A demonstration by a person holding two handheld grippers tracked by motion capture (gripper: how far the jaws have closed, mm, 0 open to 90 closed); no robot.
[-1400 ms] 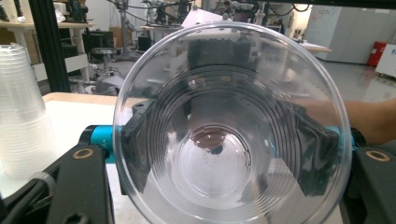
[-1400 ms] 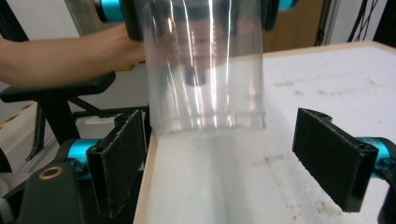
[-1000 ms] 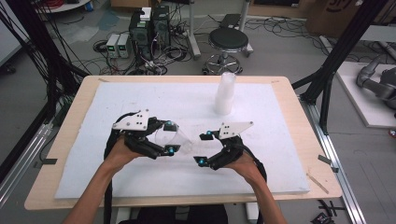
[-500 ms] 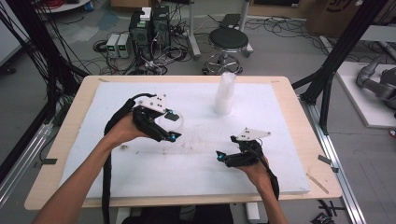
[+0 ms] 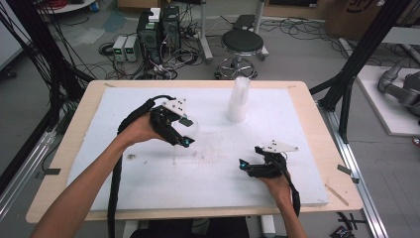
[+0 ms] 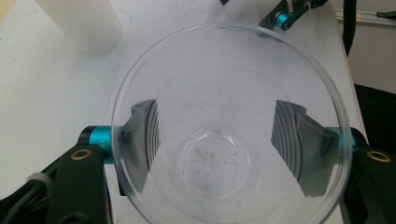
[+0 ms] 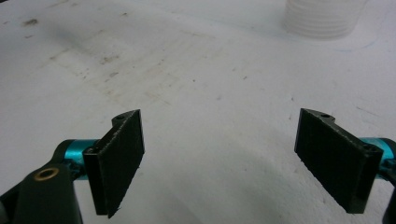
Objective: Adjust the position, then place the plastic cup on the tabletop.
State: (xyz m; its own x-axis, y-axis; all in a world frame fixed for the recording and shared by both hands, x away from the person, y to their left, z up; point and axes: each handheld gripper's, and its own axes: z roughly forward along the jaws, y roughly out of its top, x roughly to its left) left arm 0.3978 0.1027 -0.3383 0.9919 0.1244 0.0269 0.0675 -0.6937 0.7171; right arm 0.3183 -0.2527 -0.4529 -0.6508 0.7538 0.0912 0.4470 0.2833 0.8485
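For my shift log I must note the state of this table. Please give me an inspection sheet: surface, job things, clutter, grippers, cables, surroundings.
Surface: white board on a wooden table, with small dark specks and scuffs.
Job's things: clear plastic cup, empty, upright; stack of translucent cups standing at the far side.
Clutter: nothing seen.
Grippers: left gripper shut on the clear cup; right gripper open, empty, low over the board.
Cables: a black cable trails from the left gripper.
Surroundings: stool, computer towers and loose floor wiring beyond the table.
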